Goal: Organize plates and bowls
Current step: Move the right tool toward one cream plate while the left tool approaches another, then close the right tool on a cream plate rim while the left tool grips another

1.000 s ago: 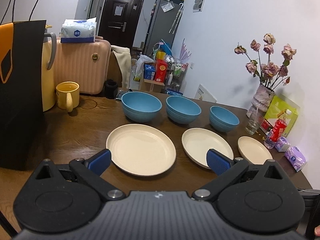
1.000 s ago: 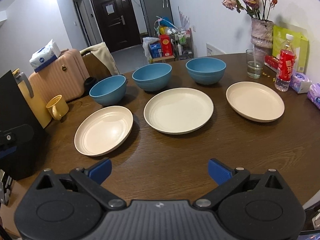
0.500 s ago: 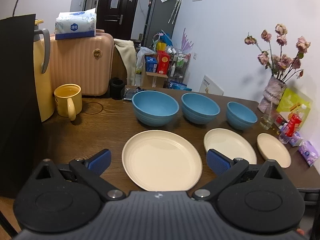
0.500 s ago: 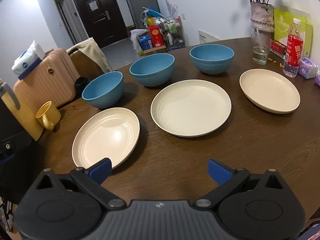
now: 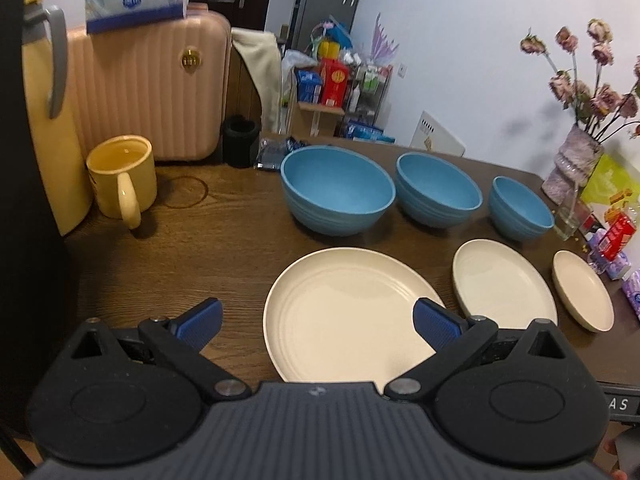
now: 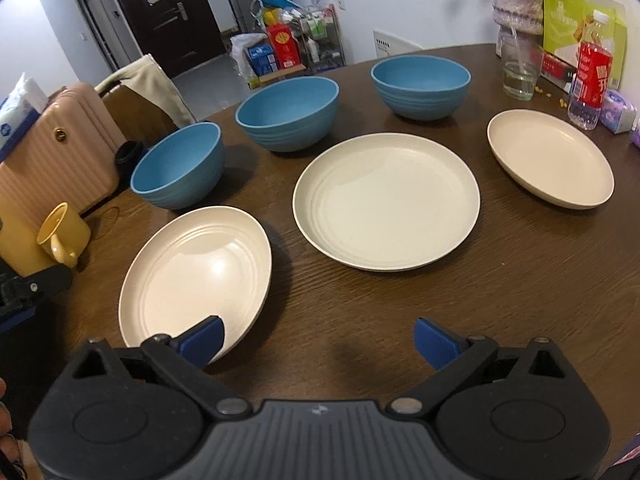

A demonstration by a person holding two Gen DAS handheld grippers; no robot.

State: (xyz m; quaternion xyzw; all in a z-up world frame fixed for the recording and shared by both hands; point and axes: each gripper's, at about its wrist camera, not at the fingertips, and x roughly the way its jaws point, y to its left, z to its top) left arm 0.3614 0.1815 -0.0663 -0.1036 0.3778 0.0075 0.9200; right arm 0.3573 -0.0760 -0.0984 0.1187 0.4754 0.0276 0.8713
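Now both wide-open grippers, left gripper [image 5: 318, 322] and right gripper [image 6: 318, 338], sit closer to the plates [image 6: 386, 200].

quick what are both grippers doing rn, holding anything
Left gripper: open, holding nothing, above the near edge of the leftmost plate.
Right gripper: open, holding nothing, over the table.

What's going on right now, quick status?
Both grippers open, empty: left, right. Three blue bowls, three cream plates unstacked. Nothing blocking.
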